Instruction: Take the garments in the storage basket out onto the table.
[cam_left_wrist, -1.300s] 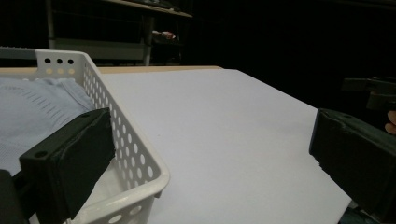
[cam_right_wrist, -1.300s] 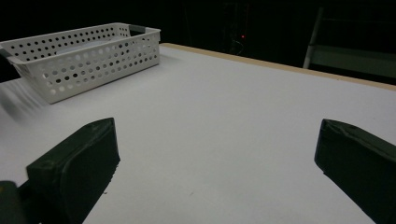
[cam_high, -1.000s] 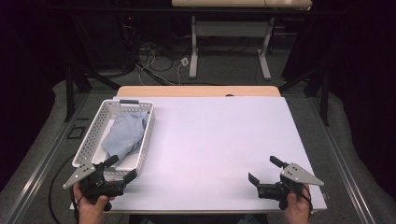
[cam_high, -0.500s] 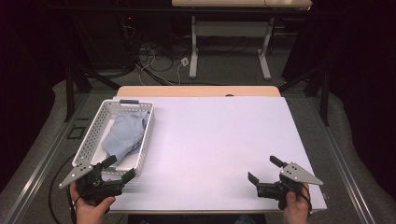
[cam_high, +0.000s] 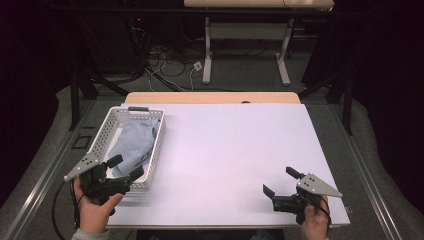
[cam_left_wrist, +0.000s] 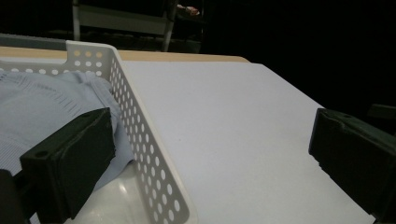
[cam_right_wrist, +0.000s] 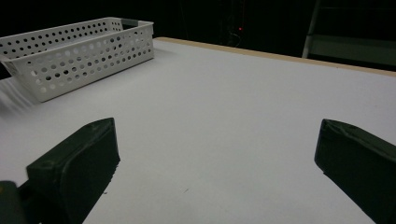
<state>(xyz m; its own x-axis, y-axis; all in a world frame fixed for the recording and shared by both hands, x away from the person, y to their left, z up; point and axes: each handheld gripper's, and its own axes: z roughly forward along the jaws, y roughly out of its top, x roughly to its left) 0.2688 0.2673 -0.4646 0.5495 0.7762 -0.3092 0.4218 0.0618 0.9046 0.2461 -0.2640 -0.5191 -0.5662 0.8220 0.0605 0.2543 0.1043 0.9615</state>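
The left gripper (cam_high: 124, 167) is held low at the near end of the white basket (cam_high: 155, 150), its jaws spread wide and straddling the basket's right wall; the pale blue cloth (cam_high: 132, 145) lies inside the basket, just beyond the left jaw; the right gripper (cam_high: 279, 181) rests open-jawed over bare desk (cam_high: 230, 145), well apart; since a second ago, the left gripper has edged toward the basket.
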